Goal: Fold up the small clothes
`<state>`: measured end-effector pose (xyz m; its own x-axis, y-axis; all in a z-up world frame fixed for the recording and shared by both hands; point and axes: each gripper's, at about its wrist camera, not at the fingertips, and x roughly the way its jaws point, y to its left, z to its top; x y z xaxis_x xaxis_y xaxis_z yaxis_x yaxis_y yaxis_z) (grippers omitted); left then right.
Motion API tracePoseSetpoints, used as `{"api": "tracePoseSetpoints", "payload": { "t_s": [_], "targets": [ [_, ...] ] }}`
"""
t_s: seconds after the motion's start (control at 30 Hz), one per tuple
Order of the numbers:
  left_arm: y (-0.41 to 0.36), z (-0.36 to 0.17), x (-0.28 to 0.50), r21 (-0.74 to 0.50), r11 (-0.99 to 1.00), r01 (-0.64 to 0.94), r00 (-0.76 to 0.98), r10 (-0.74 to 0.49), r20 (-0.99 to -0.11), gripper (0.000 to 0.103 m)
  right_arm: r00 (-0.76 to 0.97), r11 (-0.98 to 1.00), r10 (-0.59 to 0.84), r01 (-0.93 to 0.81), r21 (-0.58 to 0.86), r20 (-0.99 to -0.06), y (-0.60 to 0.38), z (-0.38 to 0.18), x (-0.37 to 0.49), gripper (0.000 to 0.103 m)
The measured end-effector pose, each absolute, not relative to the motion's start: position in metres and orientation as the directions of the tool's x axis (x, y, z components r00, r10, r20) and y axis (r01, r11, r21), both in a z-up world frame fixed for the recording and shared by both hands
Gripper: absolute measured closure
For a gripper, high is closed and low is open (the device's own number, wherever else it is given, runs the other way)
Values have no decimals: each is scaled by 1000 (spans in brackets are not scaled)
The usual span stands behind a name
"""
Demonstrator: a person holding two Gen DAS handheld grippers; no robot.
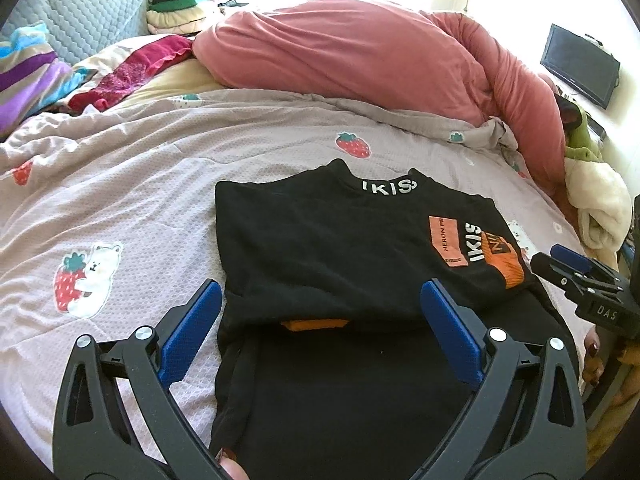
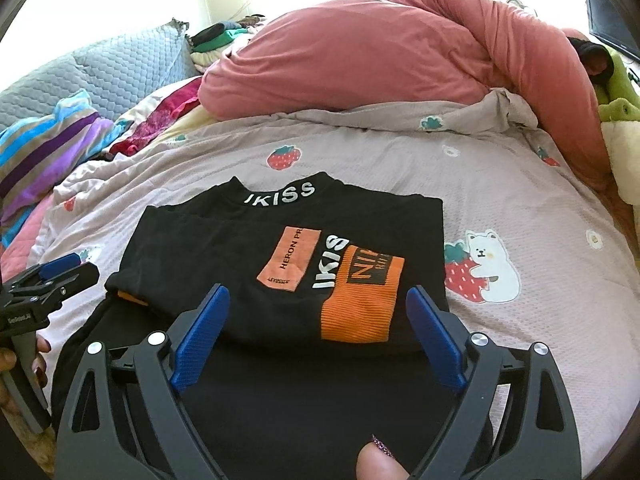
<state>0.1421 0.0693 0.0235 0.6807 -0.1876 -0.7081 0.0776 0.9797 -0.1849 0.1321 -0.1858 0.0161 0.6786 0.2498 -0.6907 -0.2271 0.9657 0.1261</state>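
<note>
A small black shirt point(image 1: 320, 240) with white "IKISS" lettering and orange patches lies on the bed, its sides folded in and its upper part lying over the lower part. It also shows in the right wrist view point(image 2: 280, 240). My left gripper point(image 1: 320, 300) is open and empty above the shirt's near left part. My right gripper point(image 2: 318, 308) is open and empty above the shirt's near right part. The right gripper also shows at the right edge of the left wrist view point(image 1: 560, 264). The left gripper also shows at the left edge of the right wrist view point(image 2: 60, 272).
The shirt lies on a pale pink strawberry-print quilt point(image 1: 160, 184). A bulky pink duvet point(image 1: 360, 64) is heaped behind it. A striped blanket point(image 1: 28, 68), a grey pillow point(image 1: 88, 12) and a pile of folded clothes point(image 1: 180, 8) are at the back left. A monitor point(image 1: 580, 64) stands at the far right.
</note>
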Motion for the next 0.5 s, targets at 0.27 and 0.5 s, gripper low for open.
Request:
{"api": "tracePoseSetpoints", "payload": {
  "t_s": [0.27, 0.5],
  "targets": [
    [71, 28, 129, -180, 981, 71, 693, -178, -699, 10, 685, 965, 250, -235, 118, -684, -187, 22, 124, 14],
    [71, 27, 114, -175, 982, 65, 696, -170, -697, 10, 698, 966, 249, -233, 116, -671, -194, 29, 114, 14]
  ]
}}
